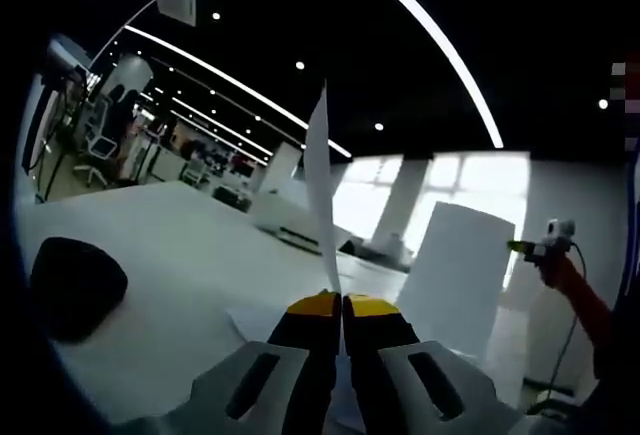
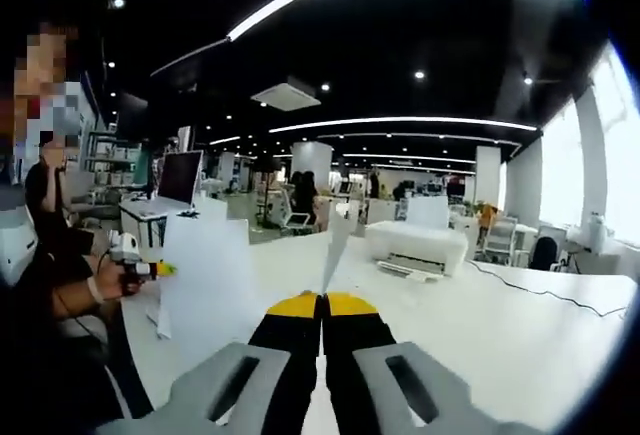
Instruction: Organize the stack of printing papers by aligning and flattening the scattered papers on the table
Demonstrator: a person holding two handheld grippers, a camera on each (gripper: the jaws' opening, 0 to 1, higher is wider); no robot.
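Printing papers (image 1: 455, 275) lifted in both grippers, not yet squared or laid flat

Nearest, in the left gripper view: clenched on the bottom edge of one sheet (image 1: 320, 185) with the left gripper (image 1: 342, 303), yellow tips pressed together, paper standing edge-on above them. Likewise in the right gripper view: pinched tight with the right gripper (image 2: 322, 300) on a second sheet (image 2: 335, 240), also upright and edge-on. Possibly more than one leaf in either grip; too thin at this angle to tell.

Just past the left tips: what looks like a pale corner of paper lying flat on the table (image 1: 180, 245), hard to confirm against the white top. Off to one side, a dark lump (image 1: 75, 285) resting on the same surface, nature unclear.

Further out: each held sheet seen broad-face from the opposite view, gripped at an edge, raised off the table and well apart from the other.

Farthest along the table: a white printer (image 2: 415, 245) and a thin cable (image 2: 540, 293) trailing beside it.

Judged as early to midway. Done: papers picked up and under control. Left: bringing the two together, tapping the edges into line, setting them down and pressing flat, then gathering any loose paper left on the table.
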